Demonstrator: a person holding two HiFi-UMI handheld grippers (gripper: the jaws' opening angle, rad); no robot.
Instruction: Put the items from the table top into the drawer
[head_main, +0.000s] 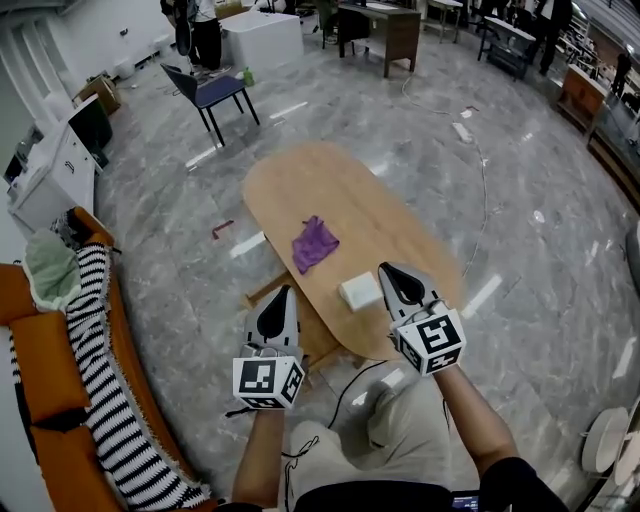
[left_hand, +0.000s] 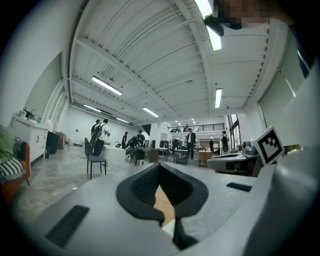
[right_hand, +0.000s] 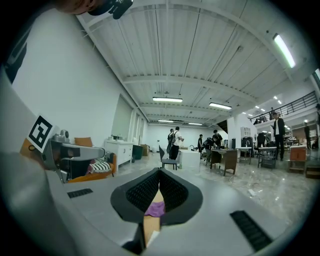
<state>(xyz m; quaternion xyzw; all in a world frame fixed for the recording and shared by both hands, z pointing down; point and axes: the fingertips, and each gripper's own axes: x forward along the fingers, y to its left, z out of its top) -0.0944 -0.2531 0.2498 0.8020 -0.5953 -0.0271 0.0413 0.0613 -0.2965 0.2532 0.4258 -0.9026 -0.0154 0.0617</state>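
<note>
In the head view an oval wooden table (head_main: 350, 190) bears a crumpled purple cloth (head_main: 314, 243) at its middle and a small white block (head_main: 359, 291) near its near end. My left gripper (head_main: 283, 291) hangs shut off the table's near-left edge, empty. My right gripper (head_main: 383, 268) is shut and empty too, right beside the white block. In the right gripper view the purple cloth (right_hand: 157, 209) and the tabletop (right_hand: 149, 227) show through the slit between the shut jaws (right_hand: 160, 172). The left gripper (left_hand: 159, 165) view shows only a sliver of wood (left_hand: 165, 207).
A wooden part (head_main: 318, 342) sticks out under the table's near-left edge. An orange sofa (head_main: 40, 400) with a striped blanket (head_main: 115, 400) runs along the left. A dark chair (head_main: 210, 95) stands beyond the table. A black cable (head_main: 350, 385) lies on the floor by my legs.
</note>
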